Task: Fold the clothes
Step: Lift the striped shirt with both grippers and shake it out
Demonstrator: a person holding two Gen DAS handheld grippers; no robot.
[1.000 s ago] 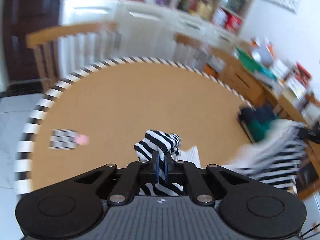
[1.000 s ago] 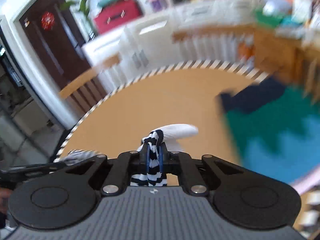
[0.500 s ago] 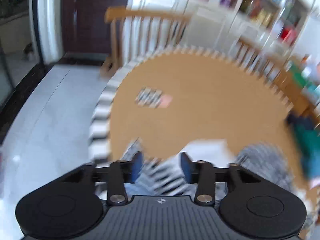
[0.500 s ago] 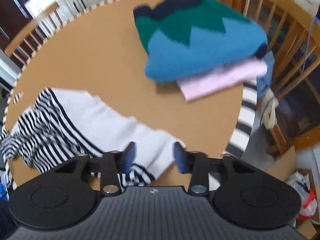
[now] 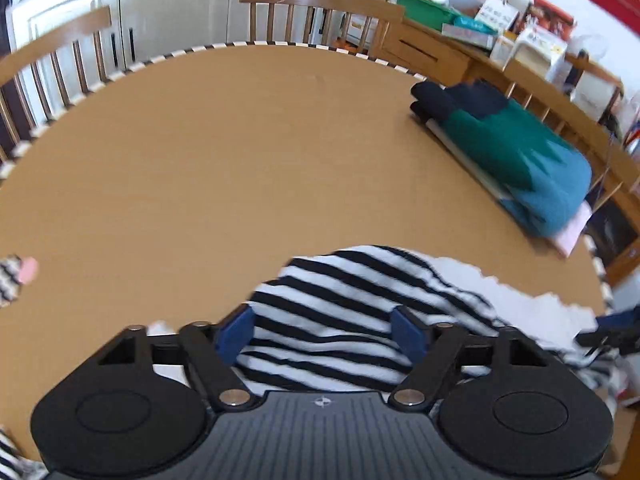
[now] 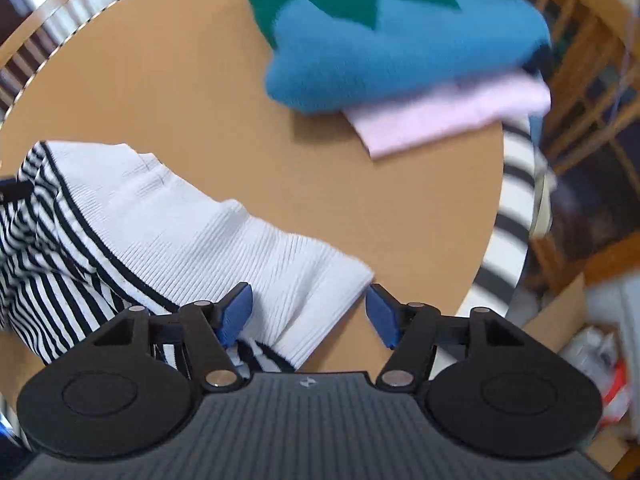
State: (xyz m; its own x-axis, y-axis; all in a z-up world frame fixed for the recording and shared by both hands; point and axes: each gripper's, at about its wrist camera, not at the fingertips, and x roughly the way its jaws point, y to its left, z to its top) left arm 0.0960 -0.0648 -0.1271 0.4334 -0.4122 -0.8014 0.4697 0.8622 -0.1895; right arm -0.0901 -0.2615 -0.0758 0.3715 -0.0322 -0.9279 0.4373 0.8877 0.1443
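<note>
Two grippers, left gripper [image 5: 324, 330] and right gripper [image 6: 308, 312], hover spread wide, released, over a striped shirt [image 6: 168, 240] on a round table [image 5: 200, 140].

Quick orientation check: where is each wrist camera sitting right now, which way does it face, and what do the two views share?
Left wrist: low over the striped garment, facing across the round table toward chairs and cabinets; open left gripper shows.
Right wrist: above the garment's white ribbed end, tilted down toward the table's edge; open right gripper shows.
Shared: the garment, the table, and the folded blue-green sweater on a pink piece.
</note>
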